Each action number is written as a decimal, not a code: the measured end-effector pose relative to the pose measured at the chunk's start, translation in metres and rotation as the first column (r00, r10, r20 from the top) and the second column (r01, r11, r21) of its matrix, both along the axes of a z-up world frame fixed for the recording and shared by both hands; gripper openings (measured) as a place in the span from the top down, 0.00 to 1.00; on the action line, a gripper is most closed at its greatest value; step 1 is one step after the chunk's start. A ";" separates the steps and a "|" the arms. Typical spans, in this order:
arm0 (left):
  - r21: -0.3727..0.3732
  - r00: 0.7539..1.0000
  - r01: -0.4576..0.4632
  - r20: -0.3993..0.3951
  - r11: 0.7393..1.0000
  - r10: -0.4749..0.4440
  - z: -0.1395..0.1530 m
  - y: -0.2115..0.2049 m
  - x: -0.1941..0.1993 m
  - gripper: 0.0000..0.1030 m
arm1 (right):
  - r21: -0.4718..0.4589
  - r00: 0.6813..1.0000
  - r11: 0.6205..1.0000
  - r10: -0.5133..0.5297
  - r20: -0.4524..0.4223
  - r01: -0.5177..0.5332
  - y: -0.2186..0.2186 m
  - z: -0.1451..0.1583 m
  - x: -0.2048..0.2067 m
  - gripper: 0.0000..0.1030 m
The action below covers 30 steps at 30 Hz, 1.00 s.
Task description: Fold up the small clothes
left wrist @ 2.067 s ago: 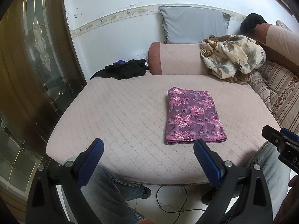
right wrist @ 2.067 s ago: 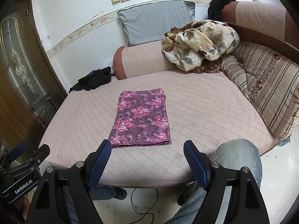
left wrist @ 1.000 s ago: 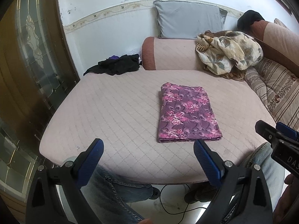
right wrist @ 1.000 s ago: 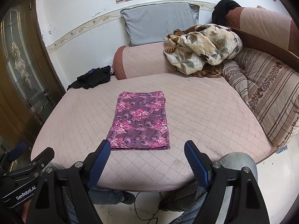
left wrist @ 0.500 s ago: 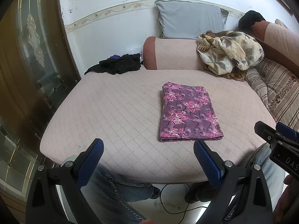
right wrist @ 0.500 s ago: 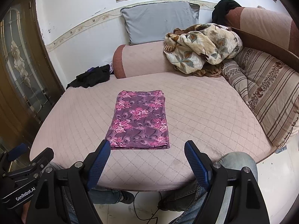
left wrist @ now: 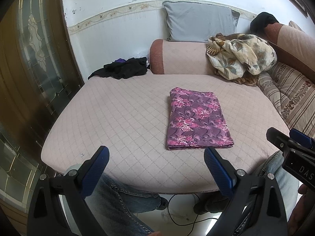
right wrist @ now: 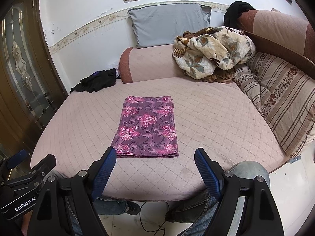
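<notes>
A purple floral cloth [left wrist: 195,118] [right wrist: 146,126] lies folded into a neat rectangle on the pink quilted bed [left wrist: 126,114] [right wrist: 208,118]. My left gripper [left wrist: 157,161] hangs open over the bed's near edge, left of the cloth's near end, with nothing between its blue pads. My right gripper [right wrist: 155,164] is open too, just short of the cloth's near edge and apart from it. Each gripper shows at the side of the other's view.
A black garment [left wrist: 122,69] [right wrist: 96,82] lies at the bed's far left corner. A crumpled floral blanket [left wrist: 240,56] [right wrist: 212,50], a grey pillow [left wrist: 198,21] and a striped cushion [right wrist: 281,96] crowd the back and right. A person's jeans-clad knees [right wrist: 248,171] sit at the near edge.
Both grippers drew back a little from the bed two seconds ago, so the cloth looks slightly farther; over the last second nothing has moved.
</notes>
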State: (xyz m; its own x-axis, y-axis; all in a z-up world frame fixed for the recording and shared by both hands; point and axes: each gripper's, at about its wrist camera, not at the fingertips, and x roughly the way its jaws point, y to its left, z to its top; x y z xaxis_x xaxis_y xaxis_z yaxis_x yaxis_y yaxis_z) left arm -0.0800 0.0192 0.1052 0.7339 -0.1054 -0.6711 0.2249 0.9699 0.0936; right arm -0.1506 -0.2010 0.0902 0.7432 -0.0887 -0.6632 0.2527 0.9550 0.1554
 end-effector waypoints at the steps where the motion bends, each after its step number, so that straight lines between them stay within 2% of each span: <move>1: -0.001 1.000 0.000 -0.002 1.000 0.000 0.000 0.000 0.000 0.06 | 0.000 1.000 1.000 -0.002 0.000 0.002 0.001 0.000 0.000 0.17; 30: 0.022 0.999 -0.030 -0.042 0.999 0.030 -0.018 0.003 0.019 0.06 | -0.002 0.999 1.000 0.030 -0.027 -0.030 -0.014 -0.007 0.019 0.17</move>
State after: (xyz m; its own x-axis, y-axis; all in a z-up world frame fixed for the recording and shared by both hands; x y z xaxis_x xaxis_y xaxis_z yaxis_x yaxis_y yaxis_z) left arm -0.0607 0.0217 0.0871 0.7070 -0.0693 -0.7038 0.2000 0.9742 0.1050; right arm -0.1313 -0.2153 0.0830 0.7271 -0.0684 -0.6831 0.2283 0.9625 0.1467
